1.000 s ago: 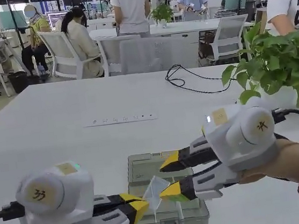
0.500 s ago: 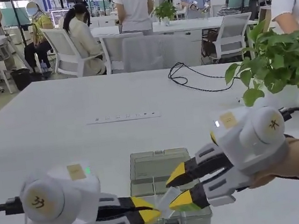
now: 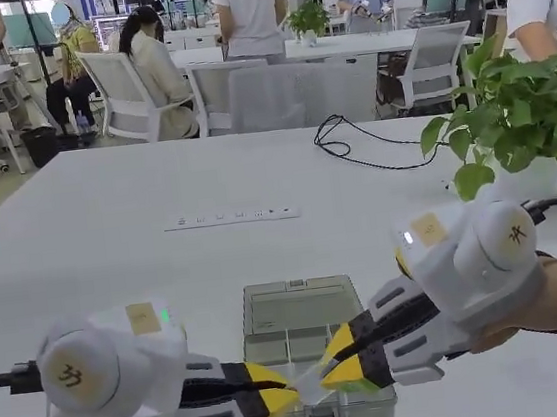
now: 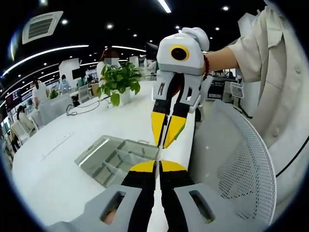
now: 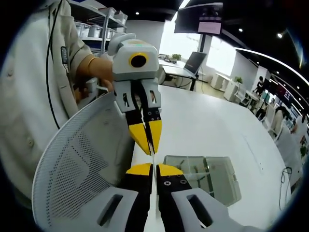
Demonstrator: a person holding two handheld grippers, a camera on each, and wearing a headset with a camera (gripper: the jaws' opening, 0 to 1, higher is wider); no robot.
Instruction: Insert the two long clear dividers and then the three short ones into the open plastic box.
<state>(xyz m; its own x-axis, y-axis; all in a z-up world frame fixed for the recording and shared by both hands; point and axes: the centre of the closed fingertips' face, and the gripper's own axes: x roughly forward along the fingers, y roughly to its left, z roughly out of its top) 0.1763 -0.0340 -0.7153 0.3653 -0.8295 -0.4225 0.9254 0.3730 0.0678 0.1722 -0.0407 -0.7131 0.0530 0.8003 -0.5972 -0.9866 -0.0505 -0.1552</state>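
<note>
Now that the right hand-held gripper (image 3: 330, 368), spread a second ago, has closed on the clear divider (image 3: 309, 377), it and the left hand-held gripper (image 3: 288, 397) both pinch it just above the open plastic box's (image 3: 274, 348) near edge, likely ready for insertion.

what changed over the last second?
The right gripper closed its jaws, which were wide apart a second ago, onto the clear divider. The left gripper stayed shut on the divider's other end, so both now hold it over the open box. The box has not moved on the table.
</note>
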